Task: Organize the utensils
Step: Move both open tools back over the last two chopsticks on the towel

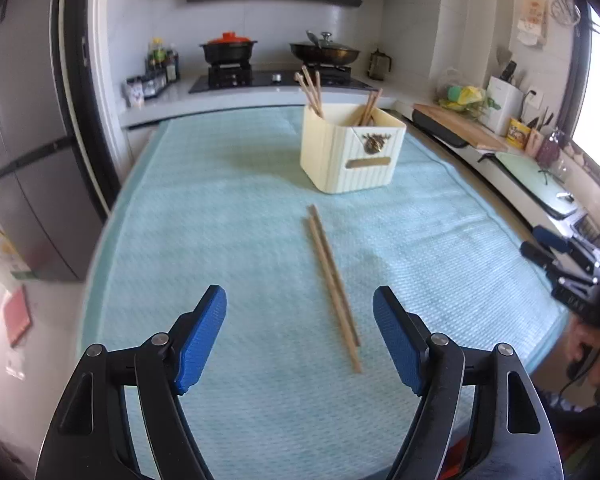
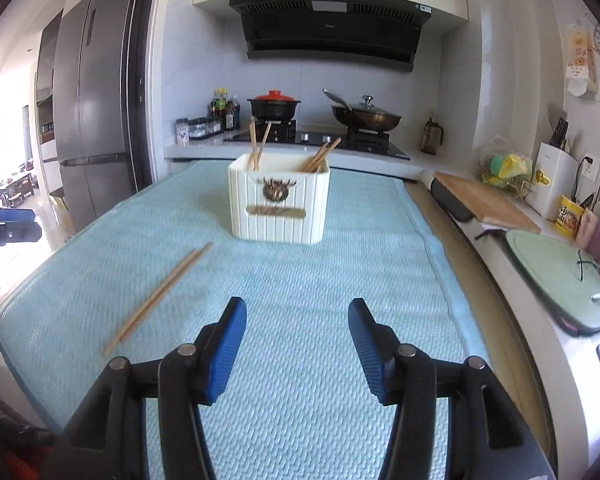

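A pair of wooden chopsticks (image 1: pixel 334 286) lies on the light blue mat (image 1: pixel 220 220), ahead of my left gripper (image 1: pixel 300 304), which is open and empty with the chopsticks' near ends between its fingers. A cream ribbed utensil holder (image 1: pixel 350 152) stands farther back with several chopsticks upright in two compartments. In the right wrist view the pair of chopsticks (image 2: pixel 160 294) lies to the left of my right gripper (image 2: pixel 297 316), which is open and empty above the mat (image 2: pixel 360 280). The holder (image 2: pixel 279 200) stands straight ahead of it.
A stove with a red-lidded pot (image 2: pixel 273 104) and a wok (image 2: pixel 366 116) stands behind the mat. A cutting board (image 2: pixel 488 202), a green tray (image 2: pixel 560 284) and containers line the right counter. A fridge (image 2: pixel 92 120) is at the left. The other gripper (image 2: pixel 8 226) shows at the left edge.
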The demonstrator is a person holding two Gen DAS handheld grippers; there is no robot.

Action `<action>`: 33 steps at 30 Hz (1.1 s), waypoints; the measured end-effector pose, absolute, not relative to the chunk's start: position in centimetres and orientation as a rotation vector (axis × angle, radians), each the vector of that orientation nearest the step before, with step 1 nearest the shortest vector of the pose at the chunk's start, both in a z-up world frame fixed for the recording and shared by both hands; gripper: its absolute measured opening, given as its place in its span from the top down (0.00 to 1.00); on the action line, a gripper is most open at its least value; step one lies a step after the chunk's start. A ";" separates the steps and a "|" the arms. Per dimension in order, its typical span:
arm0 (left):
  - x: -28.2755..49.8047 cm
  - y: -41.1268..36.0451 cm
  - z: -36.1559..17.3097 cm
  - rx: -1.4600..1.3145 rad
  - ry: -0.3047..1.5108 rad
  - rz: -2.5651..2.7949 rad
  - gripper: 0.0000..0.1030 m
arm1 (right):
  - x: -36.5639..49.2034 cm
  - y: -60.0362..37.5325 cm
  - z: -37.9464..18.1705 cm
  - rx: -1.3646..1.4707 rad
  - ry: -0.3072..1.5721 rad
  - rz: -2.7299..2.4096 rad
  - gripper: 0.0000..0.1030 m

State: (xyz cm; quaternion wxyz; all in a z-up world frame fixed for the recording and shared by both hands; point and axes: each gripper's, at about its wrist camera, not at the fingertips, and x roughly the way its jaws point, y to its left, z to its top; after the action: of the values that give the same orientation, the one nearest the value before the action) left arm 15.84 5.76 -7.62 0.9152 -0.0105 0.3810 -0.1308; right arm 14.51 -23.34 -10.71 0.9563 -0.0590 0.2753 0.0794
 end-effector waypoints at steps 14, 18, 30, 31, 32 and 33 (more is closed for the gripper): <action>20.3 4.7 -13.6 -0.064 0.870 -0.247 0.25 | 14.4 -20.8 -13.5 -0.070 0.659 0.240 0.48; 23.2 3.6 -15.3 -0.066 0.898 -0.240 0.25 | 14.5 -19.7 -14.3 -0.089 0.684 0.267 0.48; 28.0 1.8 -18.9 0.016 0.962 -0.173 0.25 | 15.3 -20.6 -15.3 -0.048 0.724 0.247 0.48; 28.2 1.7 -19.1 0.022 0.967 -0.174 0.25 | 15.4 -20.6 -15.4 -0.049 0.727 0.246 0.47; 28.3 1.6 -19.3 0.031 0.971 -0.172 0.25 | 15.4 -20.6 -15.4 -0.050 0.729 0.246 0.47; 28.3 1.5 -19.5 0.044 0.972 -0.165 0.25 | 15.5 -20.6 -15.4 -0.053 0.731 0.247 0.48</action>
State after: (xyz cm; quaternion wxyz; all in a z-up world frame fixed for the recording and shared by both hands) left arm 28.26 1.53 -19.52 0.8808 0.0212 0.4663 -0.0790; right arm 15.50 -20.57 -15.44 0.9262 -0.0259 0.3564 0.1205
